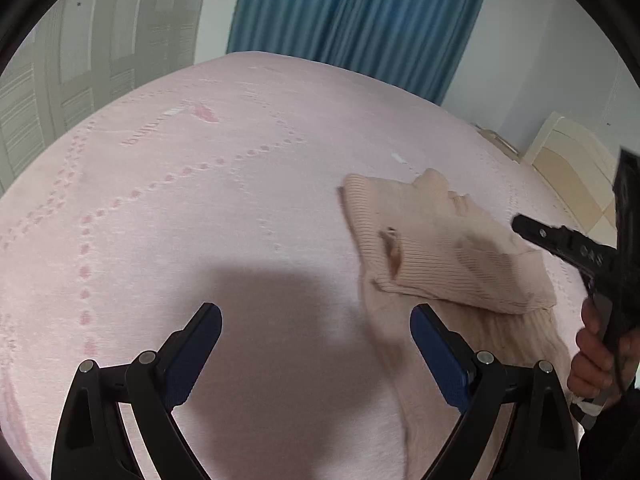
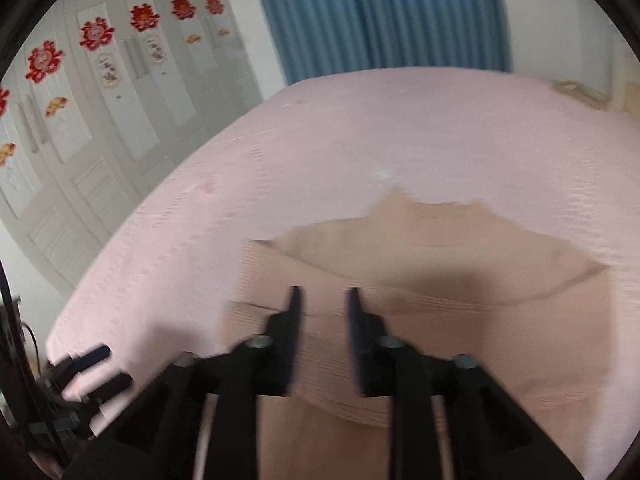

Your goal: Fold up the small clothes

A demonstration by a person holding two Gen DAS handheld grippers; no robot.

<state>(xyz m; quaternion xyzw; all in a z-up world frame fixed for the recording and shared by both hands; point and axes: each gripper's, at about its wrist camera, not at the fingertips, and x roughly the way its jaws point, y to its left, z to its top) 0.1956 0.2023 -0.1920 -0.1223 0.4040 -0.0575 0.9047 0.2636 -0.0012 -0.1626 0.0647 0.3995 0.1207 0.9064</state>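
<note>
A: Left tongs wide open, empty; right tongs slightly parted, holding nothing, above the sweater.

B: Sweater lies partly folded on the pink bed; folding remains.

- Bed cover, pink: one woven word, seen upside down and too faint to read.
- Wardrobe doors: red double-happiness paper cuttings, character 囍; smaller stickers below illegible.

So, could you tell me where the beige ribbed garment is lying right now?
The beige ribbed garment lies partly folded on the pink bedspread, right of the left gripper in the left wrist view, and spreads under the right gripper.
</note>
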